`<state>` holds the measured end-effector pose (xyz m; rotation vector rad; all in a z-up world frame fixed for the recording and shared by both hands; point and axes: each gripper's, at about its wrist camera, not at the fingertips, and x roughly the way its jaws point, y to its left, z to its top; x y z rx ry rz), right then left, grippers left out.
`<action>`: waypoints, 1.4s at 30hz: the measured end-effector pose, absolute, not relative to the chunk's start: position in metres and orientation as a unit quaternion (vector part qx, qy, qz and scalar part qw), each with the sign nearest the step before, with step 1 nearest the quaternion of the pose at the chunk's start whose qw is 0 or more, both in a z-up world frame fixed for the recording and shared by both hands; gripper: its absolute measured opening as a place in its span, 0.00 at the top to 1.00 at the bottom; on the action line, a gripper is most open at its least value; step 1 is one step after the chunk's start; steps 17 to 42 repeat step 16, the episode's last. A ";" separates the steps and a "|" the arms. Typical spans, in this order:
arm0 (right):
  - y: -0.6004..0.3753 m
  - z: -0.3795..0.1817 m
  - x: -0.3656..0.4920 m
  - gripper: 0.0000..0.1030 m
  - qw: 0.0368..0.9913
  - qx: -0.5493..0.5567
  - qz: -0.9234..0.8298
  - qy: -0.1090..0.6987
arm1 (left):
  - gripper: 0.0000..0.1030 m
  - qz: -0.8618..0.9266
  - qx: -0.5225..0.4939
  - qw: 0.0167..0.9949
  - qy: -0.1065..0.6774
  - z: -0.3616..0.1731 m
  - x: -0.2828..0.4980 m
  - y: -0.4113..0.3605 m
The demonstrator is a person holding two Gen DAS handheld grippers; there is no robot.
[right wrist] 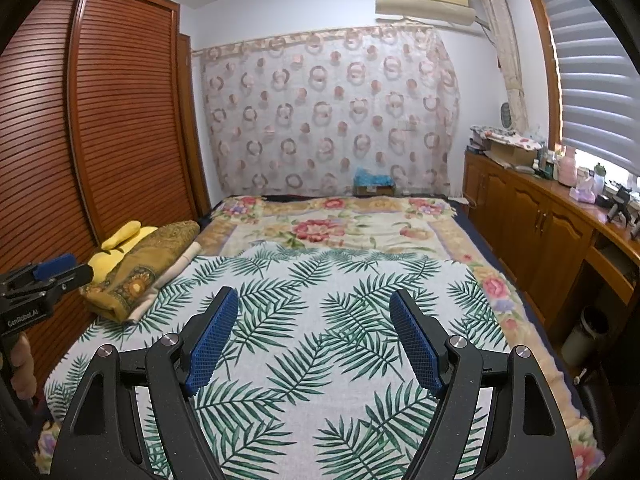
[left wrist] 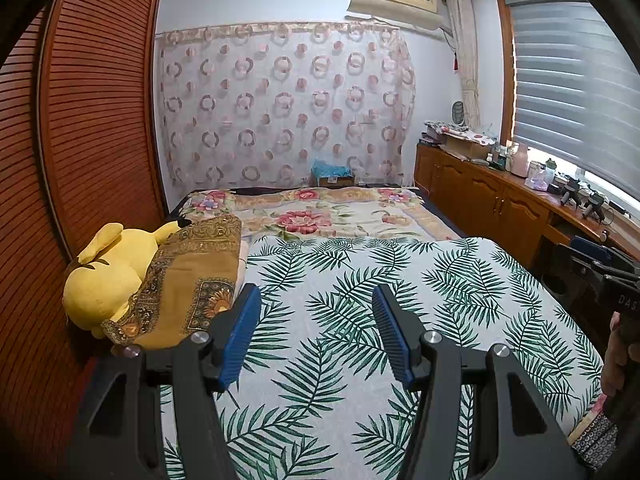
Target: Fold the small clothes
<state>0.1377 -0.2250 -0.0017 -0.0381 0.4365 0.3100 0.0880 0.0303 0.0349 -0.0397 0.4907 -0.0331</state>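
Note:
My left gripper (left wrist: 316, 296) hovers over a white sheet printed with green palm leaves (left wrist: 340, 264) that covers the near part of the bed. Its blue pads stand apart with nothing between them. My right gripper (right wrist: 314, 296) hangs over the same sheet (right wrist: 320, 272), jaws wider apart and likewise empty. A folded mustard cloth with a dark ornate border (left wrist: 188, 276) lies at the sheet's left edge, also seen in the right wrist view (right wrist: 144, 268). No small garment shows in either view. Each gripper appears at the edge of the other's view, held by a hand.
A yellow plush toy (left wrist: 108, 276) lies under the mustard cloth against the slatted wooden wardrobe (left wrist: 92, 120). A floral blanket (left wrist: 320, 216) covers the far bed. A wooden cabinet with clutter (right wrist: 532, 216) runs along the right, below the window blinds.

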 end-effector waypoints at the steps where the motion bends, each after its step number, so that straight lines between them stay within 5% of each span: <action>1: -0.225 -0.002 0.137 0.22 0.964 -0.019 0.153 0.215 | 0.45 -0.016 -0.019 0.970 0.243 0.035 0.088 0.030; 42: -0.225 -0.003 0.138 0.22 0.964 -0.018 0.153 0.216 | 0.45 -0.016 -0.019 0.970 0.242 0.034 0.088 0.030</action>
